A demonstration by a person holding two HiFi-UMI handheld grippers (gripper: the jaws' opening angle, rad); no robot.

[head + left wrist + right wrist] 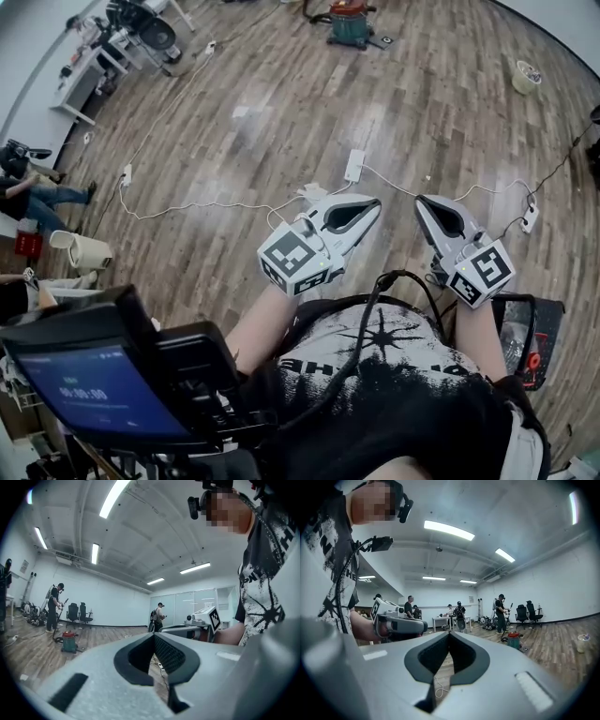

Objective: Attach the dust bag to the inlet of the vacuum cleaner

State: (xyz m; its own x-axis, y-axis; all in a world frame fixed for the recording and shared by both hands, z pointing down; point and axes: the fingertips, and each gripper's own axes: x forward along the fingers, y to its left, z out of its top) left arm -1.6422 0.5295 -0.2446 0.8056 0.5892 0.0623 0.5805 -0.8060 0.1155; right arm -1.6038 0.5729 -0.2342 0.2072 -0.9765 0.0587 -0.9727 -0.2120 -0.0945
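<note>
While both claws are shut and empty, the left gripper shows its dark pads pressed tip to tip, with only floor visible through the hollow behind them. The right gripper shows the same and holds nothing. Both are held level in front of the person, noses angled in toward each other, near but apart, above a white power strip on the wood floor.

The vacuum, a red-and-green canister, stands upright with its long axis vertical. It lies well ahead across the open floor, far from either claw. From the left gripper it sits to the left of the jaw line; from the right gripper it sits to the right of that line. So it lies roughly straight out from the point between the two, and neither hand looks plainly nearer. Its inlet is too small to make out. The dust bag shows in no view, so its place cannot be told.

By this reading the task has not begun. The coming move looks like a walk forward to the vacuum, with the bag yet to be found and picked up. Other people work along the far walls, and a lit screen sits low at the person's left
</note>
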